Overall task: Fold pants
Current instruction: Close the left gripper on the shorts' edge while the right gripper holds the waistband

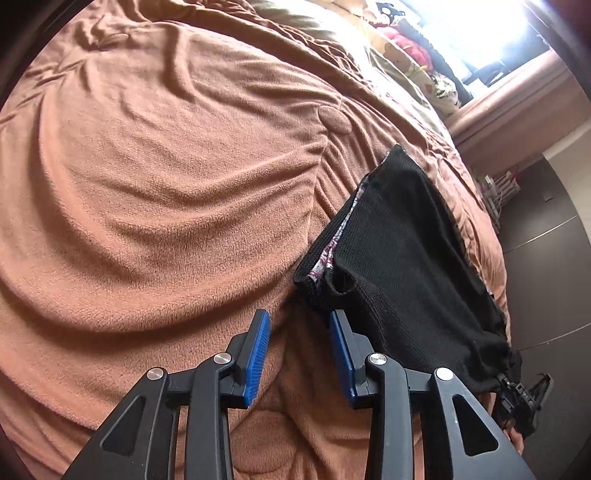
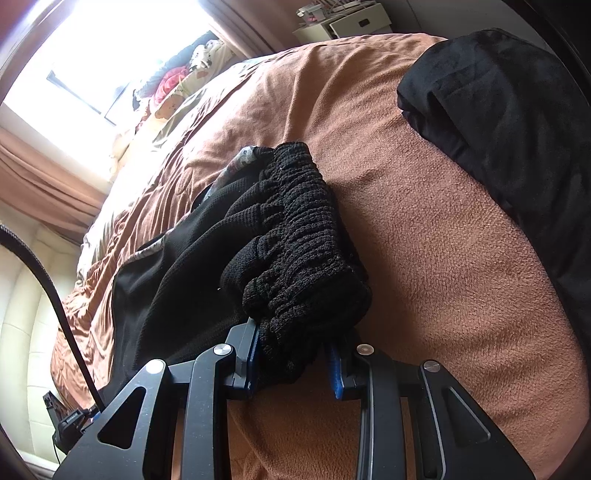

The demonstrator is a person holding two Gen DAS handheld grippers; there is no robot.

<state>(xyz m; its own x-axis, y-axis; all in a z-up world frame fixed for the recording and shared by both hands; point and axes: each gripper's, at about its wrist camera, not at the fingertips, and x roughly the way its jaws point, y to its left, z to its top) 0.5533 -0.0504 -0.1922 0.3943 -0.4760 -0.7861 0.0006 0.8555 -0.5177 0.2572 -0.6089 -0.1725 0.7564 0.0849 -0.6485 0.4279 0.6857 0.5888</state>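
The black knit pants [image 1: 402, 251] lie on the brown blanket [image 1: 166, 184], with a patterned lining showing at their left edge. My left gripper [image 1: 300, 319] is open and empty, its blue pads just short of the pants' near corner. In the right wrist view the bunched ribbed waistband of the pants [image 2: 295, 236] sits between the blue pads of my right gripper [image 2: 295, 339], which is shut on it. The rest of the pants trails off to the left there.
A second dark garment [image 2: 509, 122] lies at the right of the bed. Pillows and colourful clothes [image 2: 177, 85] sit by the bright window. A white cabinet [image 2: 354, 22] stands beyond the bed. The dark floor [image 1: 546, 258] lies past the bed edge.
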